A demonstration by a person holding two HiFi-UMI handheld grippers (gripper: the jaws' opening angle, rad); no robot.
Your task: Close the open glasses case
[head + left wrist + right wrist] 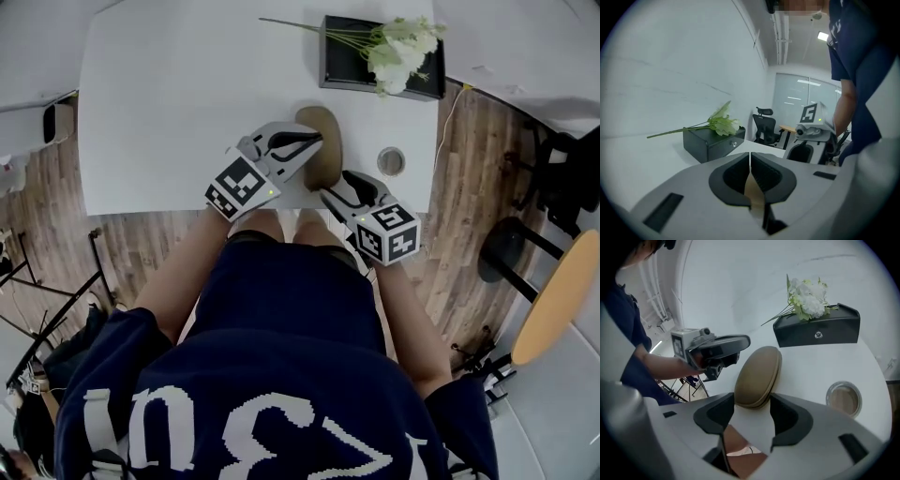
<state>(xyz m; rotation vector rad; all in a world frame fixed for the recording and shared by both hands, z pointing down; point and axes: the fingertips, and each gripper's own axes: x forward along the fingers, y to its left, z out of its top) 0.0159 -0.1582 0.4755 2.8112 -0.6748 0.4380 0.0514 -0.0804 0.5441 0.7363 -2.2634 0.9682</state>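
Note:
A tan oval glasses case (323, 150) lies on the white table (187, 94) near its front edge. In the right gripper view the case (758, 376) has its two halves lying together, with only a seam showing. My left gripper (314, 141) is shut, its fingertips (740, 341) at the case's upper left side. A strip of tan shows under its jaws (750, 161). My right gripper (336, 186) is open, its jaws standing on either side of the case's near end (749, 416). I cannot tell if they touch it.
A black box (349, 66) with white flowers (405, 42) lying on it stands at the table's far right. A small round metal-rimmed disc (391, 161) lies right of the case. Chairs (553, 300) stand on the wooden floor at the right.

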